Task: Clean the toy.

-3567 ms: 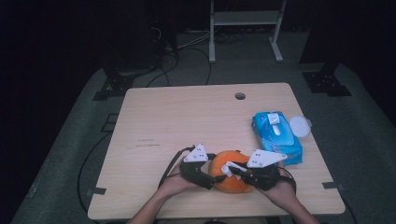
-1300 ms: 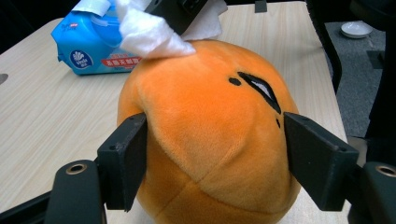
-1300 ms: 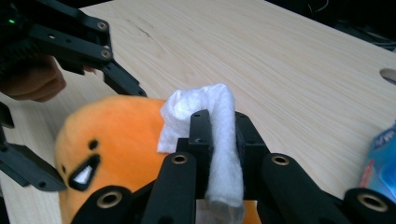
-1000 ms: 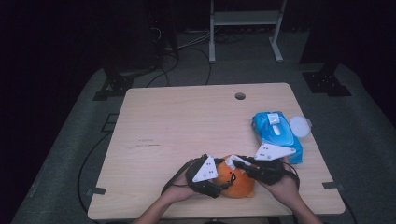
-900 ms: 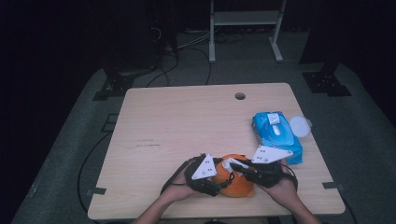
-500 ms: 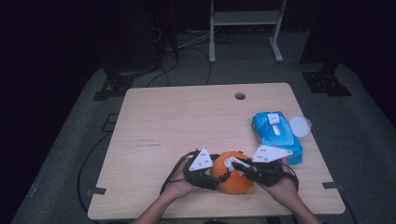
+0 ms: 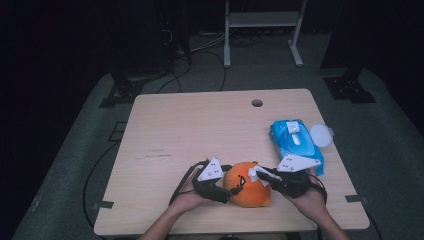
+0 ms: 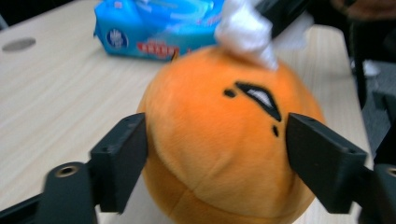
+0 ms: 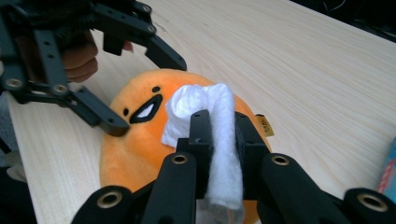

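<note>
Right gripper point(image 9: 219, 135) is clamped on a folded white wipe point(image 9: 212, 112), pressing it onto the top of the orange plush toy point(image 7: 246, 183) at my table's point(image 7: 200, 130) near edge. My left gripper point(image 8: 215, 154) straddles the toy, its jaws just having widened, pads at its sides. Beyond lies a blue wipes pack point(image 7: 295, 142).

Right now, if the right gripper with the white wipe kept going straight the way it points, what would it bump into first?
The orange plush toy. The right gripper holds the white wipe against the toy's top, so the wipe would press in deeper. Beyond the toy is the left gripper.
</note>
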{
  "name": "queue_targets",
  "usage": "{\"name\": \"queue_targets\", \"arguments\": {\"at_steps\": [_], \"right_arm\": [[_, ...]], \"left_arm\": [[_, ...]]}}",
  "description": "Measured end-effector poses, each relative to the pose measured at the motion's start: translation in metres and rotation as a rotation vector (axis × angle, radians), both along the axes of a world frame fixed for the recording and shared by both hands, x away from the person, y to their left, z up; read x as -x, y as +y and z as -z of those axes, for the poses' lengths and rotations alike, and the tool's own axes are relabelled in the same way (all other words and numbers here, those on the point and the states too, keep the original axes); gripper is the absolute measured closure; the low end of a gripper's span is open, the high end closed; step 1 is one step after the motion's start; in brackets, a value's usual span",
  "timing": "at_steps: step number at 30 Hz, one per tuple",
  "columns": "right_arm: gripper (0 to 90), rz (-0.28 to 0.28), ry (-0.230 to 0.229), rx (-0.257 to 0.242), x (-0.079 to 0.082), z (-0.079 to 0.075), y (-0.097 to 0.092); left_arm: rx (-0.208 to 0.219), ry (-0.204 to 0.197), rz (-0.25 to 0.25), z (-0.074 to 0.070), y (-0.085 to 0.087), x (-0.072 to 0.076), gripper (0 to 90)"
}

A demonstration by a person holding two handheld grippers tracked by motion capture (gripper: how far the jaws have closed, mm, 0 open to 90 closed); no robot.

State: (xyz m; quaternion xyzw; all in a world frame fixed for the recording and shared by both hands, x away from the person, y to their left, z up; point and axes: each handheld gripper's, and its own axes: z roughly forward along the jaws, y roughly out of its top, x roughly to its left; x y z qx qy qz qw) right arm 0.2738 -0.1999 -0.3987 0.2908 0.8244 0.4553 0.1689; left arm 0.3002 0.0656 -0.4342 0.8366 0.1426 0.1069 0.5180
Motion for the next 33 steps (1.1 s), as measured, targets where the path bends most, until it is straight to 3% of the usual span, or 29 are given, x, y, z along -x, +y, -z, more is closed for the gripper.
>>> {"name": "queue_targets", "arguments": {"at_steps": [2, 4, 7, 12, 18, 19, 21, 22, 23, 25, 26, 28, 30, 33], "right_arm": [[79.7, 0.003, -0.005, 0.002, 0.000, 0.000, 0.001], [79.7, -0.003, -0.008, 0.002, 0.001, -0.002, 0.005], [79.6, -0.059, -0.031, 0.003, 0.009, -0.004, 0.022], [79.7, -0.088, -0.034, 0.022, 0.011, -0.002, 0.030], [79.7, -0.015, -0.022, 0.017, 0.002, 0.000, 0.008], [79.7, 0.022, -0.011, 0.018, -0.001, 0.002, -0.001], [79.7, 0.038, -0.001, 0.011, -0.003, 0.003, -0.006], [79.7, 0.038, -0.001, 0.011, -0.003, 0.003, -0.006], [79.7, 0.030, -0.007, 0.014, -0.001, 0.003, -0.002], [79.7, 0.016, -0.010, 0.010, 0.001, 0.002, 0.003], [79.7, -0.006, -0.016, 0.008, 0.003, 0.001, 0.008], [79.6, -0.051, -0.033, 0.017, 0.008, 0.000, 0.021], [79.6, -0.054, -0.054, 0.052, 0.010, 0.000, 0.025], [79.7, -0.018, -0.032, 0.045, 0.003, 0.003, 0.011]], "left_arm": [[0.008, -0.010, 0.012, -0.002, -0.001, 0.001, 21.4], [-0.011, -0.038, 0.019, -0.003, -0.005, 0.003, 23.8], [-0.031, -0.067, 0.026, -0.002, -0.010, 0.008, 29.4], [-0.059, -0.070, 0.021, 0.000, -0.006, 0.007, 31.9], [-0.067, -0.017, 0.016, 0.004, 0.006, -0.001, 32.5], [-0.058, -0.001, 0.017, 0.005, 0.009, -0.002, 32.4], [-0.053, 0.005, 0.019, 0.004, 0.010, -0.003, 29.0], [-0.046, 0.006, 0.020, 0.002, 0.010, -0.004, 29.0], [-0.029, 0.007, 0.023, -0.002, 0.009, -0.005, 22.8], [0.037, -0.013, 0.023, -0.008, 0.007, -0.004, 22.8], [0.040, -0.022, 0.029, -0.009, 0.004, -0.004, 23.5], [-0.008, -0.039, 0.033, -0.007, -0.001, -0.003, 26.5], [-0.012, -0.028, 0.030, -0.002, 0.000, -0.003, 30.7], [-0.006, 0.005, 0.020, -0.001, 0.005, -0.006, 33.7]]}}
